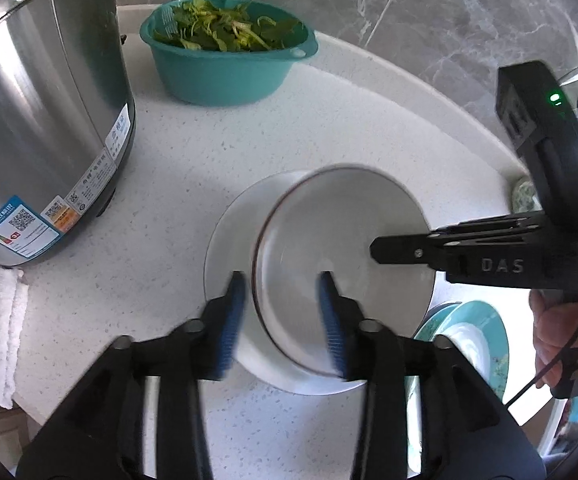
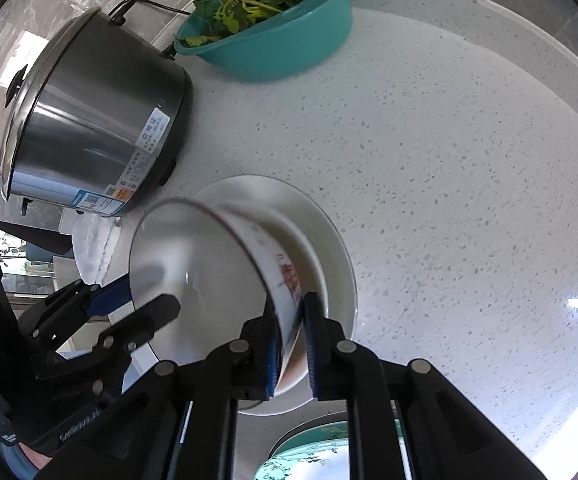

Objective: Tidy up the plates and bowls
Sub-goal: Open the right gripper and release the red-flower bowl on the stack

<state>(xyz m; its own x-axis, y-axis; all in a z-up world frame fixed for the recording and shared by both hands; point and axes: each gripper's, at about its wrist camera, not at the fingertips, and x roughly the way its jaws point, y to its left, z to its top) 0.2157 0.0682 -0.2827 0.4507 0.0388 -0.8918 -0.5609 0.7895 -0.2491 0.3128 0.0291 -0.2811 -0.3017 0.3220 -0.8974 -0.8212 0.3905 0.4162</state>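
Right gripper (image 2: 291,344) is pinched tight on the rim of the white bowl (image 2: 209,264), holding it tilted over the white plate (image 2: 339,264); left gripper (image 1: 283,320) is part open, pads straddling the opposite rim without pressing. Bowl-on-plate stacking looks nearly done. Teal patterned plate (image 1: 485,340) just beside still needs sorting.
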